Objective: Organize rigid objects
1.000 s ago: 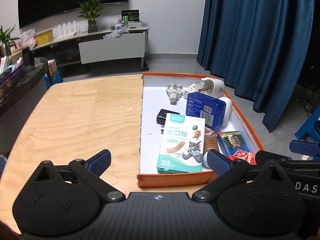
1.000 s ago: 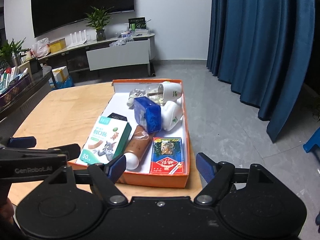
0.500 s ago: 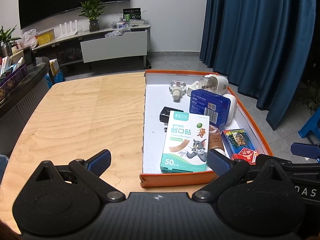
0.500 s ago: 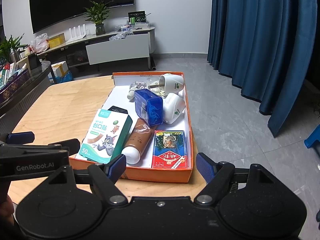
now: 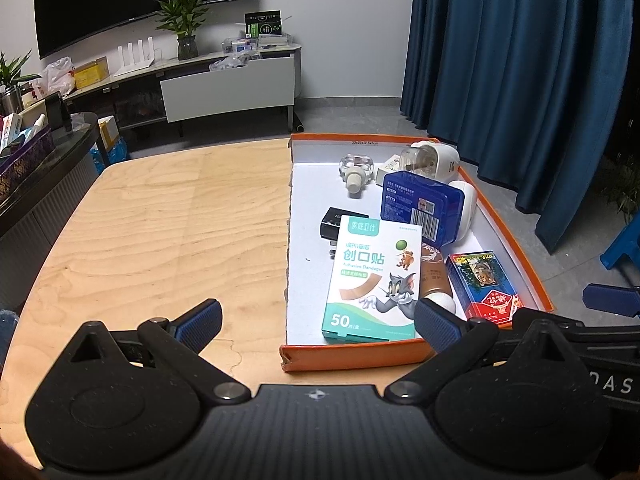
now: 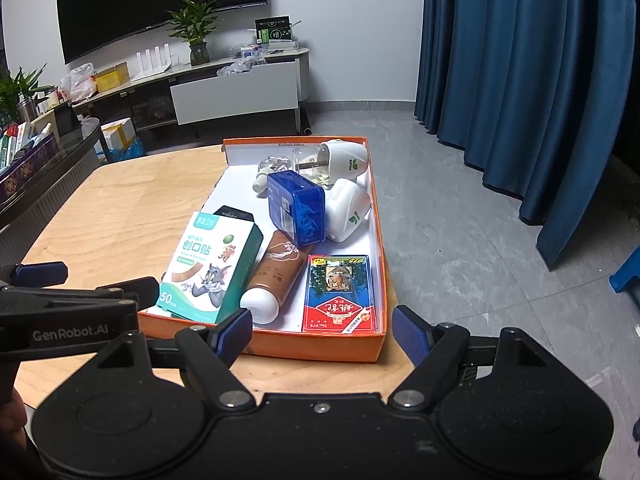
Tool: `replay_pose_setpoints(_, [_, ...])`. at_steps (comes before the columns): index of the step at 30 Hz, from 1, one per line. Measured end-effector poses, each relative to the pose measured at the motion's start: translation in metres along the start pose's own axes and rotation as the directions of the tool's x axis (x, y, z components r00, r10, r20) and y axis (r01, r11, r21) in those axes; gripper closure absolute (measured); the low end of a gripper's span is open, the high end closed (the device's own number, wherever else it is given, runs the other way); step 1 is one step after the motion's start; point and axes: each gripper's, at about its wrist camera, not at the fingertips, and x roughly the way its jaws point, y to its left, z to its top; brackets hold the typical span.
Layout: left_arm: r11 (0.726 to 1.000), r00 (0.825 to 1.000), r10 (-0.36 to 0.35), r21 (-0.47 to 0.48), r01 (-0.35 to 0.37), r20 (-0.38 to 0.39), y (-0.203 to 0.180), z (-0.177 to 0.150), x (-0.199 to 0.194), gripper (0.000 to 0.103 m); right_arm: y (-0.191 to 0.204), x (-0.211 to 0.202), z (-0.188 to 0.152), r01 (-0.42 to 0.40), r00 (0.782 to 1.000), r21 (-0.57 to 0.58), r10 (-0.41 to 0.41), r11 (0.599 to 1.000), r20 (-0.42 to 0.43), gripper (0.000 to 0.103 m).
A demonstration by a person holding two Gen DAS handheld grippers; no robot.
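An orange box [image 5: 352, 356] [image 6: 280, 344] with a white inside sits at the right end of the wooden table [image 5: 160, 220]. In it lie a teal bandage box [image 5: 372, 280] [image 6: 208, 264], a brown bottle [image 5: 434, 276] [image 6: 276, 268], a pack of cards [image 5: 484, 284] [image 6: 340, 292], a blue tin [image 5: 420, 208] [image 6: 298, 208], two white plug-in devices [image 6: 346, 158], a small glass bottle [image 5: 356, 168] and a black box [image 5: 334, 222]. My left gripper [image 5: 318, 324] hovers open before the box's near left corner. The right gripper [image 6: 322, 334] hovers open before its near right corner. Neither holds anything.
The box's right side lies close to the table edge, with grey floor beyond [image 6: 460, 220]. Blue curtains [image 5: 520, 80] hang at the right and a blue stool [image 5: 624, 248] stands there. A dark counter [image 5: 36, 168] runs along the left. A TV cabinet [image 5: 224, 88] stands at the far wall.
Both views have shifted only slightly. Nothing in the box has moved, and both grippers stay open.
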Motion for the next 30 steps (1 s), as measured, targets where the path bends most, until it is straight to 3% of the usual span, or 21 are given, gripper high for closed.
replay_pose_setpoints(30, [1.0,1.0,0.008,0.005,-0.008,-0.017,0.0007,-0.0014,0.0026,0.0,0.0019,0.0021,-0.0014,0.004,1.0,-0.001,-0.004,1.0,-0.011,0.012])
